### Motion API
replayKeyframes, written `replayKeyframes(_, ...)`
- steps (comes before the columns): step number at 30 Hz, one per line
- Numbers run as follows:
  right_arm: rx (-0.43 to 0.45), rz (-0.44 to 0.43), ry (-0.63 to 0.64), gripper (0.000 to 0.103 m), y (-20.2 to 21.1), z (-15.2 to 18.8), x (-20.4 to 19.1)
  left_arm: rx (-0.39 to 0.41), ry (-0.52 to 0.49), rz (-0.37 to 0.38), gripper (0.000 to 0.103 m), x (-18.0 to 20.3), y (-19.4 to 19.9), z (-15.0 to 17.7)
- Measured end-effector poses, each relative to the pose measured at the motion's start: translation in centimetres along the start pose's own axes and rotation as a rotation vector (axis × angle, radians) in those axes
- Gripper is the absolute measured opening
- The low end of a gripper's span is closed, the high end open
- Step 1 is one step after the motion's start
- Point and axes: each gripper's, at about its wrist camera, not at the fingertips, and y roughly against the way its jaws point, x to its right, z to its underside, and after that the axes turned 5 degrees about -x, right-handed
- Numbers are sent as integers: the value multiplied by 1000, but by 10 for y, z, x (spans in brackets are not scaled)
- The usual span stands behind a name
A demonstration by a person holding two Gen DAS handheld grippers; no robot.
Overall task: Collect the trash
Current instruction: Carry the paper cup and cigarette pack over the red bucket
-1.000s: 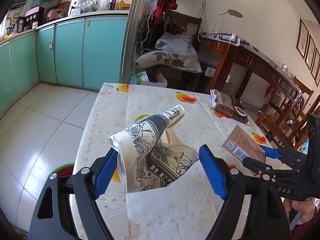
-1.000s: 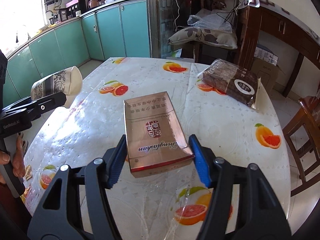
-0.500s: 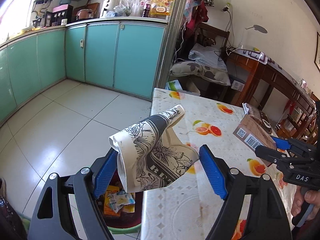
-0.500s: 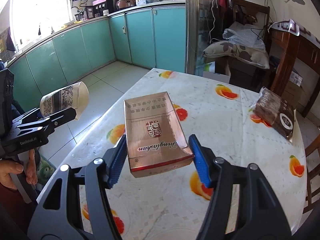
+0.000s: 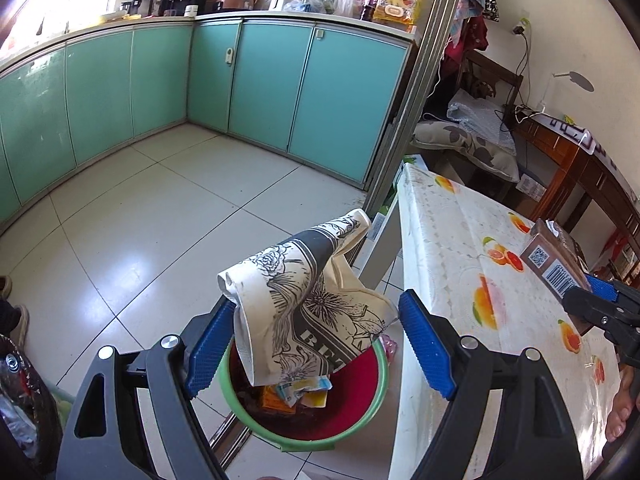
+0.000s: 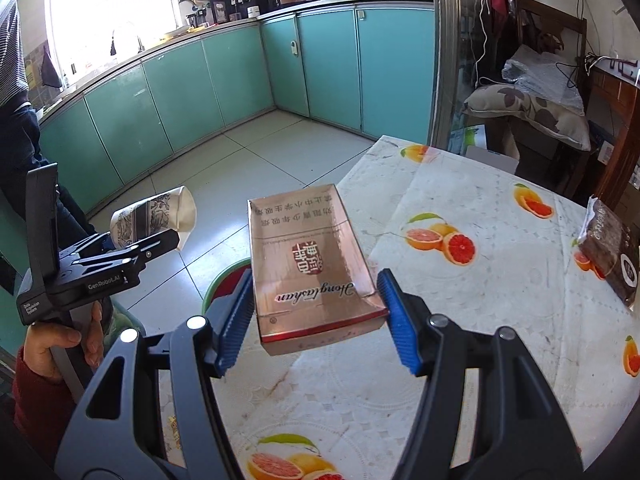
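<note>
Left gripper [image 5: 316, 344] pinches a crushed printed paper cup [image 5: 304, 304] above the green-rimmed red bin [image 5: 362, 412]; right gripper [image 6: 316, 312] clamps a flat copper carton [image 6: 310, 264], seemingly over the table edge [image 6: 352, 172].

cup [image 5: 304, 304]: cream, black floral | carton [image 6: 312, 264]: copper | bin [image 5: 360, 408]: green, red inside
</note>
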Motion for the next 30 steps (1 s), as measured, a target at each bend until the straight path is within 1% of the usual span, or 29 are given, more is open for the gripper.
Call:
replayKeyframes(8,-19,-12,22,60,-6,0,-10,-16,24,-7,77,-14,-3,6)
replayKeyframes(17,-28,7,28,60,-1,1,-8,-45,9,-3,78,-10,-11,10)
replayKeyframes(23,-15,7,58,60,7,-4,-19,-61,1,-11,78,-9,-17,10)
replayKeyframes(30,-9,6,99,60,8,-16,-34,-71,-6,-15,78,-9,-22,7)
